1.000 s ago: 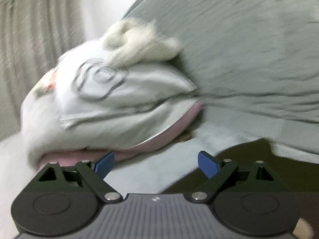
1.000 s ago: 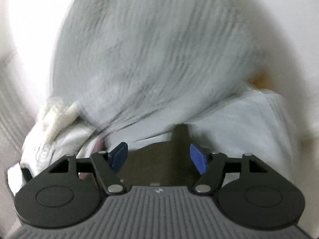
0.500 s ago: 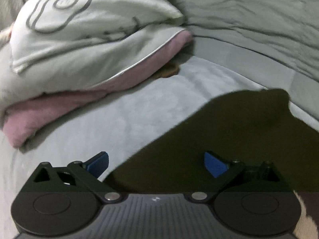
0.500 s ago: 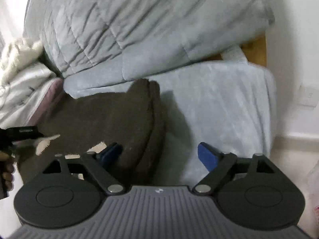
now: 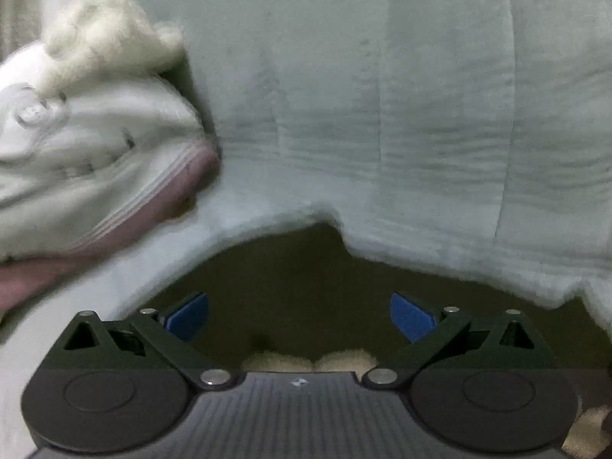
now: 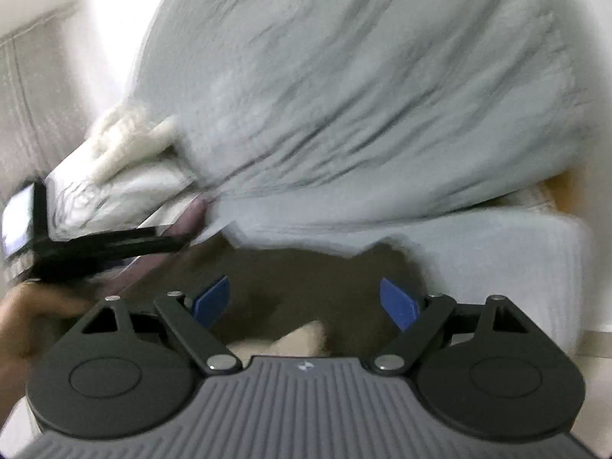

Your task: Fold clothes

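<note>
A dark brown garment (image 5: 306, 279) with a cream fleecy lining (image 5: 310, 361) lies on the pale bed surface, right below both grippers. My left gripper (image 5: 299, 315) is open and empty just above it. In the right wrist view the same brown garment (image 6: 313, 283) lies in front of my right gripper (image 6: 305, 302), which is open and empty. The left gripper's body (image 6: 88, 244) and the hand holding it show at the left of that view. Both views are motion-blurred.
A bunched grey quilt (image 5: 401, 114) rises behind the garment. A pile of white and pink bedding (image 5: 95, 160) with a fluffy cream piece on top lies at the left. White wall and a wooden corner (image 6: 566, 187) stand at the right.
Both views have tilted back up towards the quilt and blurred. Both grippers now hover over the brown garment's cream-lined edge. Both stay open.
</note>
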A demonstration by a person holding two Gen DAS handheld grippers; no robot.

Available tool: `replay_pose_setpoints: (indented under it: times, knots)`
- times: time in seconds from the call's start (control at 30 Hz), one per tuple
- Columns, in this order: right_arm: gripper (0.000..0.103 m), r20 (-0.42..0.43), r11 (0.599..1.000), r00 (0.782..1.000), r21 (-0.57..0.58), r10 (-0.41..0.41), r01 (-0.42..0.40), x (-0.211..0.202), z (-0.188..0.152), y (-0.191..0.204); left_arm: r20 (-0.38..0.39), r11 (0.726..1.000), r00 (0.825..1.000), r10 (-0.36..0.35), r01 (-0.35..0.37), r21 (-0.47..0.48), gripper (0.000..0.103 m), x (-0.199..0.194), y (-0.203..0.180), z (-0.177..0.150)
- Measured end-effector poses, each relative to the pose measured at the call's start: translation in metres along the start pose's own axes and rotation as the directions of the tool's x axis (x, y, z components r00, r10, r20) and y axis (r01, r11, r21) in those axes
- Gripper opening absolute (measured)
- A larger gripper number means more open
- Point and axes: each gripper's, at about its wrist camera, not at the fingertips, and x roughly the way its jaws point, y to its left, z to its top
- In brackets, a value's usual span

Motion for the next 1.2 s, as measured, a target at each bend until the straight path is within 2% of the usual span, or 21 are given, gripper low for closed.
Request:
replay_pose_setpoints:
  times: [0.1, 0.2, 0.23, 0.3, 0.33, 0.4, 0.53, 0.6, 0.67, 0.8, 0.87, 0.93, 1.03, 1.13, 1.2]
  knots:
    - [0.086, -0.073, 0.999, 0.997, -0.003, 0.039, -0.04, 0.006, -0.005, -0.001, -0.023, 0.998, 1.0, -0.001, -0.001, -0.057, 0.103, 0.016, 0.008, 0.0]
    - [0.08, -0.145, 0.997, 0.986, -0.004, 0.078, -0.08, 0.012, -0.011, -0.002, -0.036, 0.999, 0.999, 0.006, -0.008, -0.054, 0.103, 0.019, 0.014, 0.007]
    - [0.081, -0.149, 1.0, 0.988, 0.004, 0.03, -0.029, 0.017, -0.008, -0.003, -0.03, 0.998, 0.999, 0.023, -0.025, -0.066, 0.102, 0.016, 0.017, 0.011]
    - [0.092, -0.133, 0.992, 0.984, 0.031, -0.121, 0.126, 0.026, -0.002, -0.009, 0.001, 0.994, 0.999, 0.053, -0.053, -0.097, 0.102, 0.007, 0.024, 0.012]
    - [0.092, -0.115, 0.986, 0.982, 0.063, -0.147, 0.155, 0.023, -0.001, -0.018, 0.021, 0.992, 0.998, 0.063, -0.06, -0.115, 0.102, 0.0, 0.03, 0.012]
    - [0.092, -0.097, 0.979, 0.987, 0.144, -0.132, 0.145, 0.017, 0.002, -0.033, 0.037, 0.984, 0.995, 0.09, -0.084, -0.155, 0.102, -0.014, 0.047, 0.01]
    - [0.092, -0.01, 0.972, 0.988, 0.181, -0.152, 0.151, -0.007, 0.005, -0.029, 0.064, 0.969, 0.993, 0.096, -0.078, -0.236, 0.102, -0.045, 0.086, -0.002]
    - [0.092, 0.05, 0.973, 0.99, 0.197, -0.135, 0.123, -0.022, 0.006, -0.021, 0.057, 0.957, 0.993, 0.104, -0.085, -0.278, 0.102, -0.066, 0.104, -0.021]
    - [0.093, 0.069, 0.98, 0.994, 0.189, -0.083, 0.069, -0.021, 0.017, -0.001, 0.056, 0.952, 0.992, 0.118, -0.097, -0.289, 0.102, -0.083, 0.109, -0.04]
    - [0.094, 0.031, 0.987, 0.999, 0.153, 0.036, -0.04, -0.027, 0.012, 0.025, 0.027, 0.939, 0.987, 0.159, -0.143, -0.313, 0.102, -0.127, 0.112, -0.098]
    - [0.096, -0.021, 0.99, 0.994, 0.102, 0.105, -0.102, -0.023, 0.008, 0.052, -0.001, 0.925, 0.982, 0.187, -0.176, -0.336, 0.102, -0.153, 0.113, -0.131]
    - [0.098, -0.054, 0.989, 0.989, 0.06, 0.14, -0.137, -0.025, 0.003, 0.071, -0.025, 0.908, 0.973, 0.229, -0.223, -0.354, 0.102, -0.175, 0.119, -0.156]
    - [0.099, -0.122, 0.973, 0.967, -0.019, 0.225, -0.229, -0.037, -0.011, 0.109, -0.061, 0.869, 0.949, 0.31, -0.309, -0.386, 0.102, -0.21, 0.14, -0.195]
    - [0.099, -0.183, 0.945, 0.938, -0.093, 0.295, -0.315, -0.058, -0.028, 0.146, -0.076, 0.829, 0.927, 0.368, -0.364, -0.424, 0.102, -0.244, 0.162, -0.226]
    - [0.1, -0.216, 0.919, 0.917, -0.138, 0.336, -0.369, -0.071, -0.04, 0.17, -0.076, 0.792, 0.905, 0.42, -0.406, -0.457, 0.102, -0.282, 0.181, -0.253]
